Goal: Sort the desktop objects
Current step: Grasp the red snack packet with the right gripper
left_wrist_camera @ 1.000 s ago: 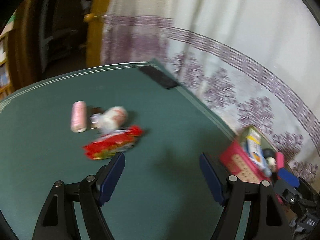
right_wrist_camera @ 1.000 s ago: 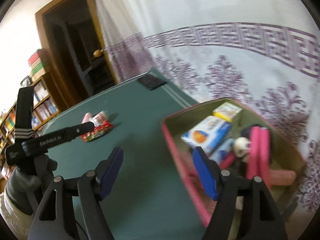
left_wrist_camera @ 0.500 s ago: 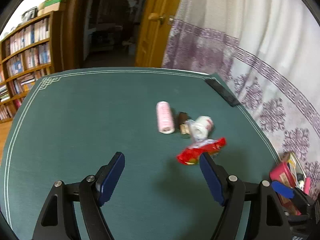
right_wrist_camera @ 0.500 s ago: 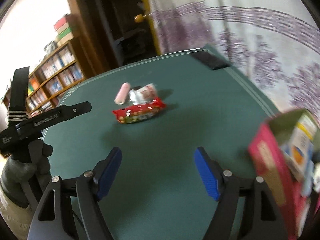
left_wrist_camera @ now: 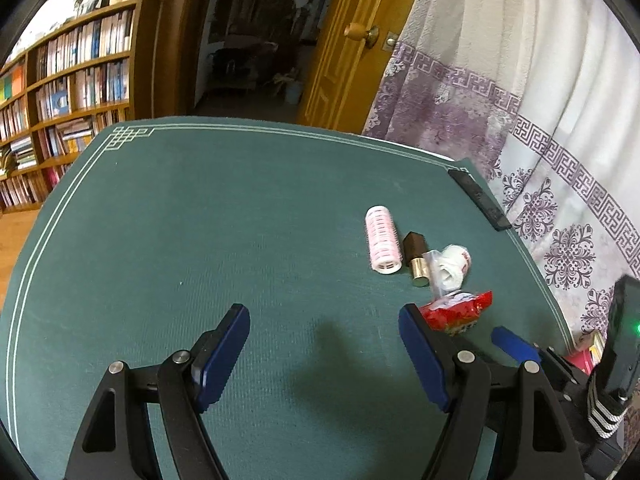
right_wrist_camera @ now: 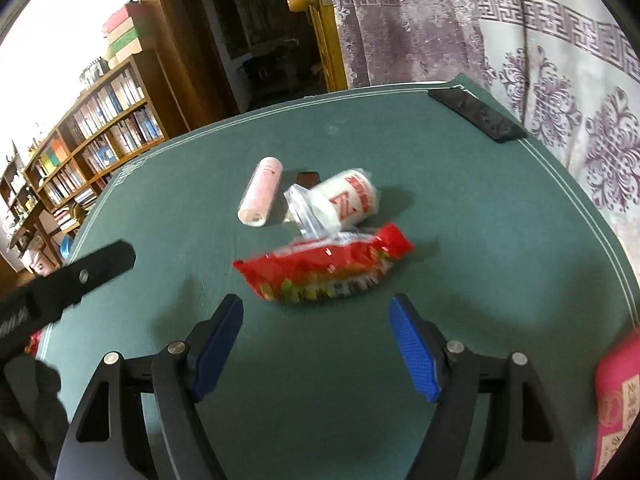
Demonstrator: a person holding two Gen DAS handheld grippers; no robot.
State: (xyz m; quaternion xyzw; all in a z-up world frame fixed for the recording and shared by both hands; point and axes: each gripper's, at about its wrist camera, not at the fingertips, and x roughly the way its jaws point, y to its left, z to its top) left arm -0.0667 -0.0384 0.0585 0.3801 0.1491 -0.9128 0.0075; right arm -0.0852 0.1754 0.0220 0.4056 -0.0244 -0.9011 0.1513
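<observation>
A red snack packet [right_wrist_camera: 324,268] lies on the green table mat [right_wrist_camera: 480,240], just beyond my open, empty right gripper [right_wrist_camera: 316,320]. Behind it lie a white wrapped roll [right_wrist_camera: 348,200], a pink hair roller [right_wrist_camera: 262,192] and a brown lipstick [right_wrist_camera: 307,178], mostly hidden. In the left wrist view the roller [left_wrist_camera: 382,240], lipstick [left_wrist_camera: 416,254], roll [left_wrist_camera: 450,266] and packet [left_wrist_camera: 460,310] sit to the right of my open, empty left gripper [left_wrist_camera: 324,332], which hovers over bare mat [left_wrist_camera: 200,220].
A black flat device [right_wrist_camera: 478,120] lies at the mat's far right corner, also in the left wrist view [left_wrist_camera: 480,200]. A pink box [right_wrist_camera: 618,396] stands at the right edge. A patterned curtain [right_wrist_camera: 560,60], a door and bookshelves [left_wrist_camera: 60,92] lie beyond the table.
Both grippers have swung left, away from the pink box and toward the group of items. The red packet is now right in front of the right gripper. Both stay open.
</observation>
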